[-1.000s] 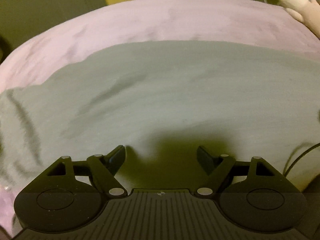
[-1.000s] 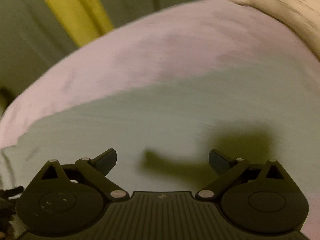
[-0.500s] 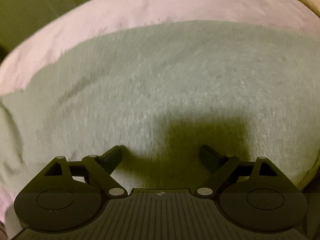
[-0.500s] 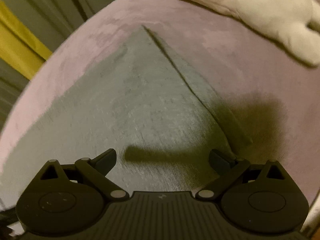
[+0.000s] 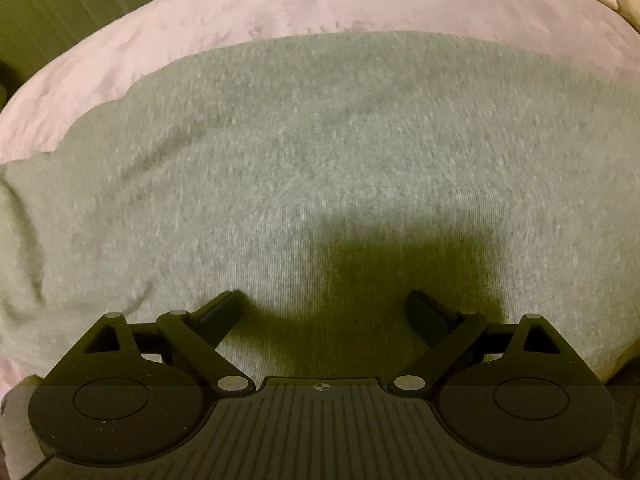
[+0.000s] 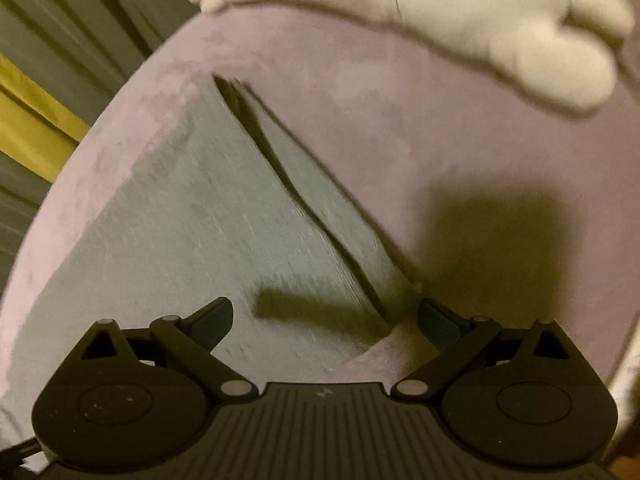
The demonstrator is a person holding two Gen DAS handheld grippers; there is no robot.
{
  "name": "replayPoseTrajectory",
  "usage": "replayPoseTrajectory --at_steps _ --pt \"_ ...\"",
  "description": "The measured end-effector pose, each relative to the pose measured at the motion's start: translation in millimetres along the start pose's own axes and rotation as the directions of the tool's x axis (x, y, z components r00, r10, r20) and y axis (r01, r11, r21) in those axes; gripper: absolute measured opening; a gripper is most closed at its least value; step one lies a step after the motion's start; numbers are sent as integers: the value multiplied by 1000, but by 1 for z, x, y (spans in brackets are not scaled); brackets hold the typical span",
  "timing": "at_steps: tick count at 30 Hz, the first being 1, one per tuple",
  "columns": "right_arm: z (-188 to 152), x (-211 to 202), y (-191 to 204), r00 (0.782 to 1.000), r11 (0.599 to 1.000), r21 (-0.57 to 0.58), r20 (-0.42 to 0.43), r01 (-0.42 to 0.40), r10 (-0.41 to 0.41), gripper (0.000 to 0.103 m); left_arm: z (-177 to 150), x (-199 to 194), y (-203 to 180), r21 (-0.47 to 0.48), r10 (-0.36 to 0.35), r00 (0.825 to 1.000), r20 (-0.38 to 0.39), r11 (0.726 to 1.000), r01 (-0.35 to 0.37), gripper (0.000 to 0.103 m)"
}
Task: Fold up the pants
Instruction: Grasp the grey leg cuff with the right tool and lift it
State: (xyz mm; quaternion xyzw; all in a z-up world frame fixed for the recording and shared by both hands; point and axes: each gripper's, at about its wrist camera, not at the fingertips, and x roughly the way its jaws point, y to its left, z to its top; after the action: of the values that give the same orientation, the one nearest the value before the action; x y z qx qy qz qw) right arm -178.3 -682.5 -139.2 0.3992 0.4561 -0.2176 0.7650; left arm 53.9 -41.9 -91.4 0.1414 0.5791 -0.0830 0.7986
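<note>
On the left side, the pants are spread flat on the pink cover, and some soft wrinkles are seen near their left edge. The left gripper is pointed steeply down over the grey cloth; its jaws are opening, they stand wide apart, and nothing is held between them, only its own shadow is seen there. If this gripper is closed in the middle of the cloth, probably only the top layer is pinched, so the layers can be pulled apart and a new crease can be made. More to the right, in the right wrist view, the stacked edge of the pants is seen, with several layers lying one on another, and it ends at a corner just before the right gripper. The jaws of this gripper are also wide open and empty, with one fingertip just beside that corner. If the corner is taken badly, not all layers are caught, and the fold can slide open when it is lifted. At the far right, a white plush toy lies on the cover, apart from the pants; it can be pushed or can block the cloth if the fold is swung that way.
</note>
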Motion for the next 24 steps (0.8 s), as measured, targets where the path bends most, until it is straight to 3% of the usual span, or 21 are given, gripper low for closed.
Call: replayPoseTrajectory --at_steps 2,4,6,8,9,10,11,14,17,21,24 --pt "0 -5 -6 997 997 35 46 -62 61 99 0 1 1 -2 3 1000 -2 1000 -3 96" --pt "-1 -8 -7 983 983 44 57 -176 173 98 1 1 2 -7 5 1000 -6 1000 -5 96" --pt "-5 -3 0 980 980 13 42 -197 196 80 2 1 1 -6 9 1000 -11 1000 -9 96" --pt "-7 3 4 987 989 -14 60 -149 150 47 3 -1 -1 2 13 1000 -13 1000 -13 96" --pt "-8 3 2 986 989 -3 78 -145 145 38 3 -2 -1 8 13 1000 -14 1000 -13 96" --pt "-7 4 -2 986 989 22 83 -149 146 23 3 -3 -2 16 10 1000 -14 1000 -10 96" --pt "-8 3 -5 984 985 54 85 -163 158 17 3 -5 -3 22 5 1000 -14 1000 -4 96" --pt "-13 -9 12 983 990 -1 116 -140 139 13 8 -11 -10 43 -41 999 -16 998 42 94" --pt "-16 -25 53 976 983 -104 144 -149 163 13 28 -25 -28 95 -174 985 0 980 174 92" --pt "-26 -46 117 962 954 -255 182 -155 205 13 59 -58 -42 129 -329 939 104 940 315 93" --pt "-42 -50 179 950 902 -380 148 -204 277 13 69 -64 -30 98 -416 899 139 909 405 93"
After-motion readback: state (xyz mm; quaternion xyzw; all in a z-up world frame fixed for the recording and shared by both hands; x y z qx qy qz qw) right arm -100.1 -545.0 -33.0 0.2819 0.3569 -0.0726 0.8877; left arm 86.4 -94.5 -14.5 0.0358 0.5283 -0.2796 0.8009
